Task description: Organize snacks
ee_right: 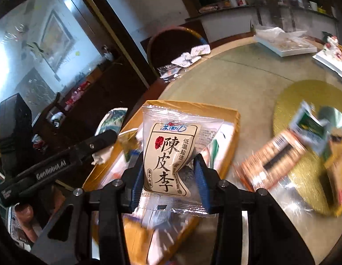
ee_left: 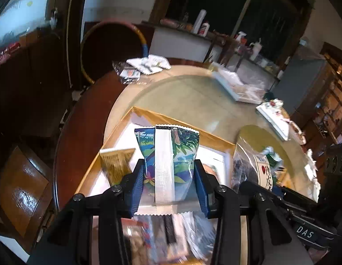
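My left gripper is shut on a blue-green leafy snack packet with a white seam strip, held above a gold-rimmed box with a white inside. My right gripper is shut on a clear packet with a cream label in Chinese writing, held over the same gold box. That packet also shows at the right of the left wrist view. The left gripper's arm shows at the left of the right wrist view. More packets lie blurred inside the box below both grippers.
A round gold mat to the right holds an orange packet and a green one. White trays and crumpled wrappers lie at the far side of the round glass-topped table. A chair stands behind.
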A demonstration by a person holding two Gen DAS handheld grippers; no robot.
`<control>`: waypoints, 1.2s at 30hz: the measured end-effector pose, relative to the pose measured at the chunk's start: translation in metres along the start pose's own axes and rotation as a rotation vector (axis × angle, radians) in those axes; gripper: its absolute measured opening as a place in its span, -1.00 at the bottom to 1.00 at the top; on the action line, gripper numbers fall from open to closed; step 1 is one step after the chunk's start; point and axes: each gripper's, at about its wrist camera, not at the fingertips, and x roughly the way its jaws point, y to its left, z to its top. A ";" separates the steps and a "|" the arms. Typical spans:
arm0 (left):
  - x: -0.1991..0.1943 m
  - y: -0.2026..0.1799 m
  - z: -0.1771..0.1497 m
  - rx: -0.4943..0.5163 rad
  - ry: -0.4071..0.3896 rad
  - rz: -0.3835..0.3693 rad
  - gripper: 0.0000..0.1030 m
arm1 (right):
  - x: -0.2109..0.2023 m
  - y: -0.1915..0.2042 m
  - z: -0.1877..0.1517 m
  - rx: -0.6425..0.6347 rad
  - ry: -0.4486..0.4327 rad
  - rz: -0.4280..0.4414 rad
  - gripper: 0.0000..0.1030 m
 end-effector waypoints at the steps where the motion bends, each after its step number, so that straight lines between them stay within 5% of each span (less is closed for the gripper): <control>1: 0.007 0.003 0.002 -0.003 0.009 0.003 -0.18 | 0.011 -0.001 0.005 0.003 0.010 -0.008 -0.13; 12: 0.055 0.012 0.008 0.003 0.115 0.041 -0.15 | 0.064 -0.013 0.018 0.021 0.075 -0.122 -0.11; 17: 0.066 0.012 0.008 -0.002 0.140 0.034 0.08 | 0.067 -0.015 0.022 0.006 0.055 -0.165 0.03; 20: 0.056 0.009 0.007 -0.009 0.150 0.000 0.19 | 0.041 -0.015 0.021 0.026 -0.029 -0.179 0.16; 22: 0.032 0.002 0.004 -0.004 0.088 0.012 0.24 | 0.012 -0.016 0.018 0.049 -0.087 -0.146 0.40; 25: -0.014 -0.022 -0.012 0.039 -0.041 0.042 0.59 | -0.038 -0.013 0.002 0.036 -0.174 -0.125 0.59; 28: -0.052 -0.056 -0.038 0.119 -0.143 0.046 0.60 | -0.082 -0.018 -0.023 0.012 -0.232 -0.133 0.69; 32: -0.071 -0.100 -0.067 0.182 -0.171 -0.004 0.61 | -0.129 -0.050 -0.057 0.045 -0.234 -0.104 0.69; 36: -0.070 -0.138 -0.089 0.219 -0.140 -0.062 0.61 | -0.166 -0.073 -0.082 0.019 -0.256 -0.217 0.69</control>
